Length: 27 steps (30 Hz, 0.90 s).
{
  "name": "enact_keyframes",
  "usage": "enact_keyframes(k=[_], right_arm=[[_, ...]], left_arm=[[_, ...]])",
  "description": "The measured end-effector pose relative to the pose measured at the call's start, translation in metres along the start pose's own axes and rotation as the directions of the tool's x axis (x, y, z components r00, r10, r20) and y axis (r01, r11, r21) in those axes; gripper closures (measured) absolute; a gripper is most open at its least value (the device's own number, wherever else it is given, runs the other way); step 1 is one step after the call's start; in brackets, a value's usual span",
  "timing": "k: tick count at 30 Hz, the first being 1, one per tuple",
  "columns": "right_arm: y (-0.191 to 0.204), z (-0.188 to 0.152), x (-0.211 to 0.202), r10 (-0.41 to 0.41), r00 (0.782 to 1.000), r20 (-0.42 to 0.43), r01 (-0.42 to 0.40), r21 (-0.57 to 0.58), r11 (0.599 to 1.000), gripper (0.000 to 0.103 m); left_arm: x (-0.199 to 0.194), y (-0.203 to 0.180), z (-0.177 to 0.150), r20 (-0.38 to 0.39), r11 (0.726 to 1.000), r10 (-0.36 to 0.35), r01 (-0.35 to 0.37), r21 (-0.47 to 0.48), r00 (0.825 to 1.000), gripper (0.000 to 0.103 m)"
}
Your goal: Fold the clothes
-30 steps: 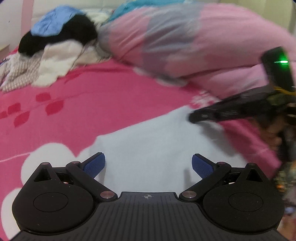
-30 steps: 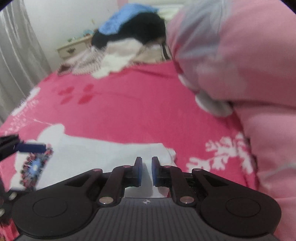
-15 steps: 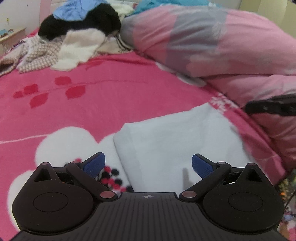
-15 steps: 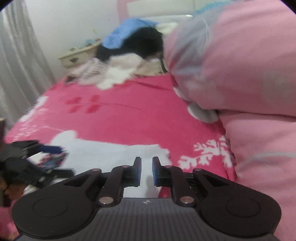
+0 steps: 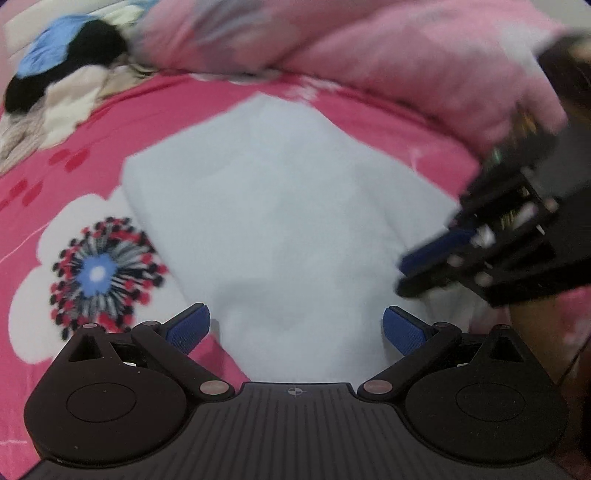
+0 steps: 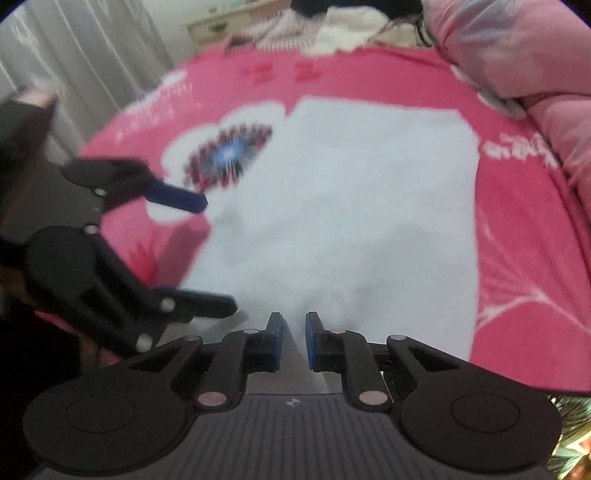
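Note:
A folded pale blue-white cloth (image 5: 280, 206) (image 6: 354, 206) lies flat on the pink bedsheet (image 5: 258, 88). My left gripper (image 5: 295, 325) is open wide over the cloth's near edge, with nothing between its blue pads. In the right wrist view it shows as a blurred shape at the cloth's left edge (image 6: 207, 254). My right gripper (image 6: 294, 332) hovers over the near part of the cloth. Its pads stand a narrow slit apart, and only flat cloth shows through the slit. In the left wrist view the right gripper (image 5: 413, 269) is blurred at the cloth's right edge.
A thick pink quilt (image 5: 369, 48) (image 6: 517, 44) bulges along the right and far side. A pile of loose clothes (image 5: 70, 70) (image 6: 332, 26) lies at the far end of the bed. A flower print (image 5: 96, 273) marks the sheet left of the cloth. A curtain (image 6: 74, 55) hangs at the left.
Both views have swung across the bed, so the cloth now fills their middle. Each gripper now shows in the other's view beside the cloth. Neither gripper's jaw opening looks different.

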State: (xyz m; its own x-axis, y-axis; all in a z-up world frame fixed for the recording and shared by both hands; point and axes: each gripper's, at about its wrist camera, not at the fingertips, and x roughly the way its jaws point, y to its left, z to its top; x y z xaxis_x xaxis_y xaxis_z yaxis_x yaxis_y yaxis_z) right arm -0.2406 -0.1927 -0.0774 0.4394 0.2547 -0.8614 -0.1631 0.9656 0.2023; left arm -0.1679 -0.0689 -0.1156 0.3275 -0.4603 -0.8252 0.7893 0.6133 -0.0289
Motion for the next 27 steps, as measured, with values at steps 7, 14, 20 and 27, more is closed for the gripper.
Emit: enact_keyframes(k=[7,14,20,27], right_arm=[[-0.002,-0.006,0.019,-0.017,1.0,-0.016,0.017,0.012,1.0,0.087],[0.0,-0.01,0.019,-0.031,0.999,-0.011,0.031,0.01,0.999,0.087],[0.002,-0.01,0.018,-0.044,0.999,-0.012,0.044,0.017,0.999,0.087],[0.002,-0.011,0.017,-0.047,0.999,-0.015,0.047,0.026,0.999,0.087]], left_arm=[[0.022,-0.005,-0.006,-0.082,1.0,0.02,-0.022,-0.022,0.996,0.001],[0.026,-0.003,-0.007,-0.084,0.999,0.022,-0.025,-0.031,0.996,0.0],[0.026,-0.005,-0.008,-0.088,0.999,0.023,-0.026,-0.043,0.996,0.0],[0.024,-0.006,-0.008,-0.092,0.998,0.023,-0.028,-0.05,0.996,0.0]])
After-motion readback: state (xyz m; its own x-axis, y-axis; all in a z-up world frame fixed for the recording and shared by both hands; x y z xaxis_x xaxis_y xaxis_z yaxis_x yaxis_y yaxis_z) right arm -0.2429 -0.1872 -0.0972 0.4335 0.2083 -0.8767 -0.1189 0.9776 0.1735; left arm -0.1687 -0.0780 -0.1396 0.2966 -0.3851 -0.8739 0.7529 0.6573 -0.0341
